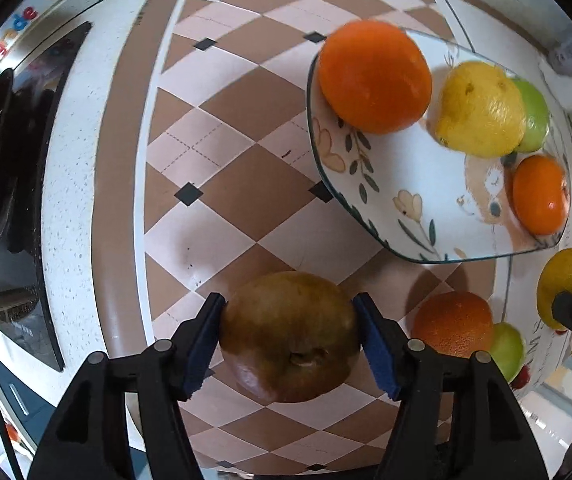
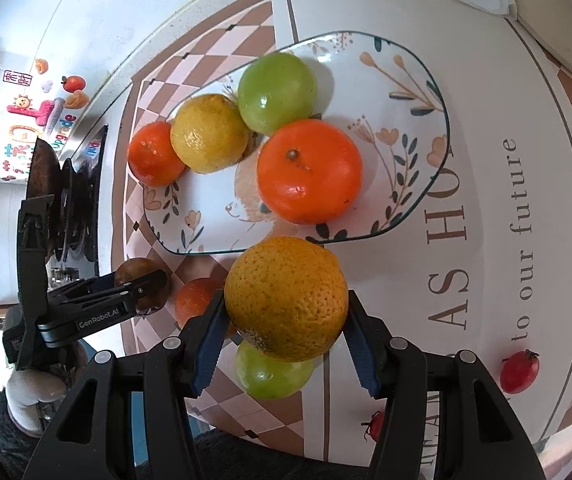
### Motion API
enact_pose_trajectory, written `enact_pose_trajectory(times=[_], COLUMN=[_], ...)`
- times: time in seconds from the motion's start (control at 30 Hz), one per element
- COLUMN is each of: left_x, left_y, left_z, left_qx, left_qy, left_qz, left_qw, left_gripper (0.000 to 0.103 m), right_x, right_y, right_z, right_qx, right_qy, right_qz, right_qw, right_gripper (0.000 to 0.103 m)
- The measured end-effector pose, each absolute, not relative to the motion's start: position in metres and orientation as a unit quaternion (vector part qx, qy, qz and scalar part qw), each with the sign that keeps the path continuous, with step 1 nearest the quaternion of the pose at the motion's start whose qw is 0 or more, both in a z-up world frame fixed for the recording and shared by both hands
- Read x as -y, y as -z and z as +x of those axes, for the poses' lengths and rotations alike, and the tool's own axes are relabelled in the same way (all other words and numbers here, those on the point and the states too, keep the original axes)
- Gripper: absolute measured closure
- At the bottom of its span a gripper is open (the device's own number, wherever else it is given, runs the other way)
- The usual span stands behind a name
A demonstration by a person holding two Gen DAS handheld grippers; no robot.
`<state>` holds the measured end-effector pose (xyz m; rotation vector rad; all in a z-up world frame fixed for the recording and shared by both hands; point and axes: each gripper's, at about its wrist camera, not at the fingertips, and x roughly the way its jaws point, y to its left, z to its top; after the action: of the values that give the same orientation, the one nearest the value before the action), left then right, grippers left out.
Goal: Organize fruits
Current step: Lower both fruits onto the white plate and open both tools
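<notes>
Your left tongs (image 1: 289, 336) straddle the brown fruit (image 1: 289, 336) on the table (image 1: 246, 184); their pads look to touch its sides, so squeeze evenly before lifting. Your right tongs (image 2: 286, 320) grip a yellow-orange fruit (image 2: 286, 298) just short of the plate (image 2: 405, 92). Lower it into the bare patch. The plate holds four fruits: two oranges, one lemon, one green apple.

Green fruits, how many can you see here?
2. One green fruit sits on the plate, touching the yellow lemon. The other green fruit lies on the tablecloth, partly hidden under the fruit in the right gripper. More may be hidden.
</notes>
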<state>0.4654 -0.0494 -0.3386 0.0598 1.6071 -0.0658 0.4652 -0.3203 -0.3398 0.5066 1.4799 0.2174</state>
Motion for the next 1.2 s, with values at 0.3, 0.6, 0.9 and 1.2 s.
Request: enact_pose_trajectory(times=[0.3, 0.6, 0.9, 1.2], left_x=[0.083, 0.138, 0.148, 0.137], left_y=[0.244, 0.278, 0.311, 0.309], left_z=[0.486, 0.518, 0.524, 0.526], left_qx=[-0.661, -0.675, -0.698, -0.697], left_qy=[0.096, 0.102, 0.085, 0.076], left_qz=[-0.015, 0.044, 0.039, 0.017], left_qw=[0.744, 0.729, 0.710, 0.713], left_gripper=[0.040, 0.040, 0.039, 0.017], right_x=[0.348, 0.385, 0.378, 0.373], right_y=[0.310, 0.316, 0.344, 0.337], right_z=[0.479, 0.535, 0.570, 0.574], right_qx=[-0.636, -0.637, -0.670, -0.667], right_qy=[-0.093, -0.053, -0.058, -0.058], right_qz=[0.251, 0.223, 0.180, 0.185], right_qw=[0.723, 0.736, 0.718, 0.719], right_gripper=[0.045, 0.045, 0.044, 0.018])
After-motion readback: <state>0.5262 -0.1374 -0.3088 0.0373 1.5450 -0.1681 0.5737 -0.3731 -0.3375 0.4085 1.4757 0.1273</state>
